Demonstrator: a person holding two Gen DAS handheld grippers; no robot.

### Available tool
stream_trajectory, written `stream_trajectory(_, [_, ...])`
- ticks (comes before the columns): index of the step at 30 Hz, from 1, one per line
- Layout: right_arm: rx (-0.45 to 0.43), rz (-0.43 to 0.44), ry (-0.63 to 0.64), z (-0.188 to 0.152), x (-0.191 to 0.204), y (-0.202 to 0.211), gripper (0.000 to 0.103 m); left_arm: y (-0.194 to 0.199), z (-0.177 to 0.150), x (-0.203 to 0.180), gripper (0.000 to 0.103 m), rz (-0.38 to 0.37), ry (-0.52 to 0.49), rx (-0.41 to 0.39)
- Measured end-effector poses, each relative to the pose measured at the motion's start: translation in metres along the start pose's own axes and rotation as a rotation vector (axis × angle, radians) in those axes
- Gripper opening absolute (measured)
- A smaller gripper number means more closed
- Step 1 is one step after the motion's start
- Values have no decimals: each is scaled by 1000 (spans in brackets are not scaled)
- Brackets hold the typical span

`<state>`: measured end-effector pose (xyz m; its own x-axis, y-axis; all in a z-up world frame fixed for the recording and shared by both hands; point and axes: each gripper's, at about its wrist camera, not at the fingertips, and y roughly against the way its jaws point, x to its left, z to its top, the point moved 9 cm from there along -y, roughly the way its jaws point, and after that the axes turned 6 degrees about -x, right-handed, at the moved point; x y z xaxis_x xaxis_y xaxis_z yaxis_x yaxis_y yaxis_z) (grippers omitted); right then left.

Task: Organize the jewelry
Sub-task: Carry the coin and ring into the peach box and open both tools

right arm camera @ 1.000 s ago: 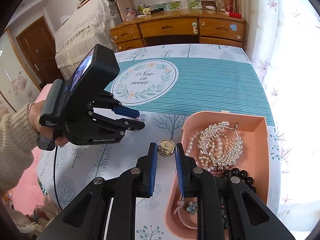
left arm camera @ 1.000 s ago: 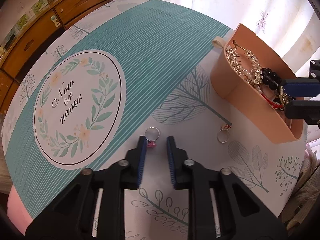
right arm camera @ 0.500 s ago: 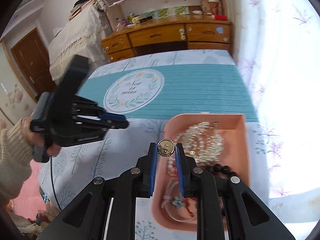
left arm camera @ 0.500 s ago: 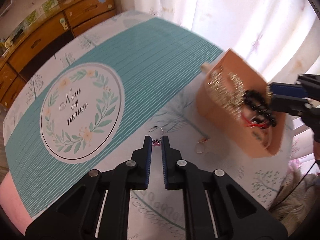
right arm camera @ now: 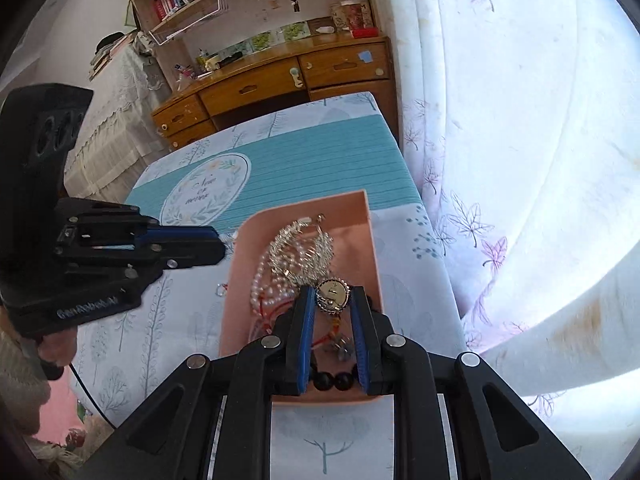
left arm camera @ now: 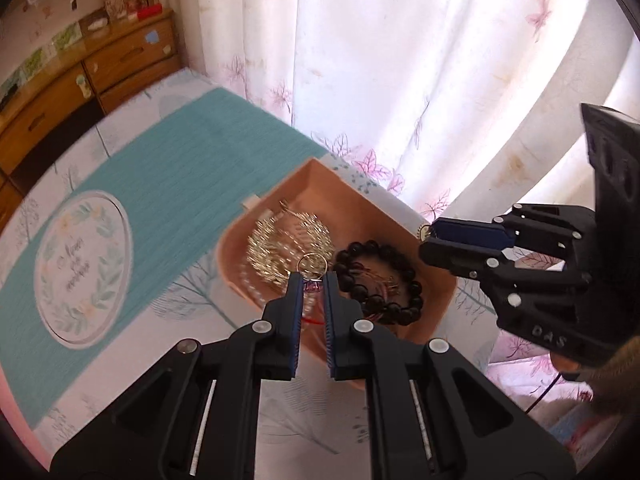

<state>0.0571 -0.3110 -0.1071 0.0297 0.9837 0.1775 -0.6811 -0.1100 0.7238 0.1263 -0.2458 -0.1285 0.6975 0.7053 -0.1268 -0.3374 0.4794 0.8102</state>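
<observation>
My left gripper [left arm camera: 311,280] is shut on a silver ring with a pink stone [left arm camera: 312,266] and holds it above the pink jewelry tray [left arm camera: 316,178]. The tray holds a sparkly hair comb [left arm camera: 280,240], pearls and a black bead bracelet [left arm camera: 380,280]. My right gripper [right arm camera: 332,298] is shut on a round gold brooch [right arm camera: 332,294] and hovers over the same tray [right arm camera: 360,216], near its front end. Another ring [right arm camera: 221,290] lies on the tablecloth left of the tray. The left gripper also shows in the right wrist view [right arm camera: 218,244].
The table carries a teal and white cloth with a round wreath print [right arm camera: 208,192]. White curtains [left arm camera: 420,80] hang close behind the tray. A wooden dresser [right arm camera: 280,80] stands beyond the table's far end.
My left gripper closed on the pink-stone ring, lifted it off the cloth and carried it over the tray. My right gripper moved with the brooch from beside the tray to over it.
</observation>
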Motion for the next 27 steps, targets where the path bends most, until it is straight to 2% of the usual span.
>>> stream_trajectory(2, [5,-1,-9,-4,-4,0,18,-13,-6,-6,8,4,20,27])
stream_trajectory(5, [8,5,-13,-8,-6,-1,18,-23,-16,-15,8,42,-4,47])
stream_trajectory(8, [10,8,-5,-10,-4,-5,18,-27,-28,-20,11,48,-14,67])
stream_trajectory(9, [12,3,-2,-11,-3,-8,18,-26,-31,-20,21,52,-10,66])
stream_trajectory(10, [15,-2,-1,-12,-2,-11,18,-25,-34,-19,40,56,-1,63])
stream_trajectory(12, [29,-5,-5,-14,1,-16,23,-21,-38,-12,63,87,30,51])
stream_trajectory(16, [41,16,-22,-13,13,-25,26,-2,-48,7,63,111,93,24])
stream_trajectory(21, [33,57,0,-11,36,-20,27,33,-75,47,63,221,205,-8])
stream_trajectory(27, [54,172,16,-15,90,-20,28,74,-128,105,63,355,363,7])
